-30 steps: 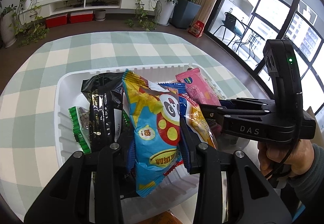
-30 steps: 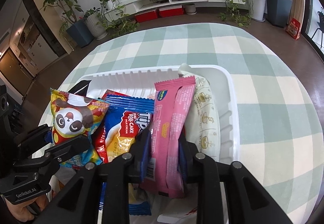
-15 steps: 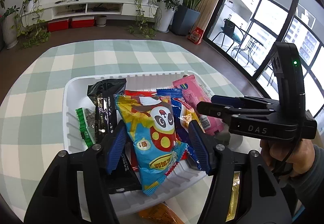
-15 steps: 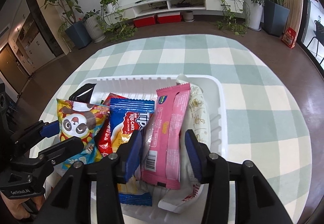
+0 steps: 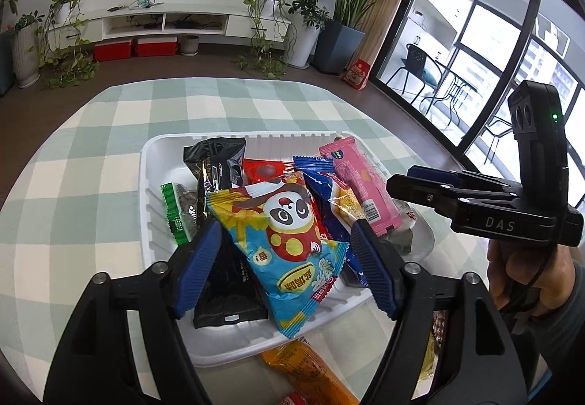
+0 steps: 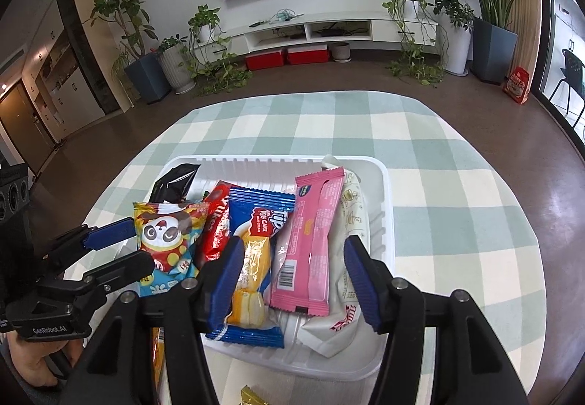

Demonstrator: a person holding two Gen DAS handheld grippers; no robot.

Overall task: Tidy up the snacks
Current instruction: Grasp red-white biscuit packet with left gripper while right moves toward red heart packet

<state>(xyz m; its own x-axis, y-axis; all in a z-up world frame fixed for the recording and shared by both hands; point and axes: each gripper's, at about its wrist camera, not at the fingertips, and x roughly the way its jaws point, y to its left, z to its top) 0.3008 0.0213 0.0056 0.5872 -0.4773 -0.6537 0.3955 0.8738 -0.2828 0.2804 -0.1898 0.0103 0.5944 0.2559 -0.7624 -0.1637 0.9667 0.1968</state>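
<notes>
A white tray (image 5: 153,185) on the checked tablecloth holds several snack packs. The panda pack (image 5: 285,240) lies at the tray's near edge, with a black pack (image 5: 219,163), a green pack (image 5: 175,218), a blue roll-cake pack (image 6: 259,244), a pink bar (image 6: 314,240) and a white pack (image 6: 347,222) around it. My left gripper (image 5: 281,269) is open, its jaws wide on either side of the panda pack without gripping it. My right gripper (image 6: 292,284) is open above the pink bar and blue pack, empty. The tray also shows in the right wrist view (image 6: 387,192).
An orange pack (image 5: 310,368) lies on the cloth just in front of the tray. A yellow wrapper (image 6: 252,397) lies near the tray's front edge. The right gripper's body (image 5: 493,211) hangs over the tray's right side. The round table's edge drops to a brown floor.
Both grippers have opened and pulled back. The left let go of the panda pack, the right let go of the pink bar; both packs now lie in the tray.
</notes>
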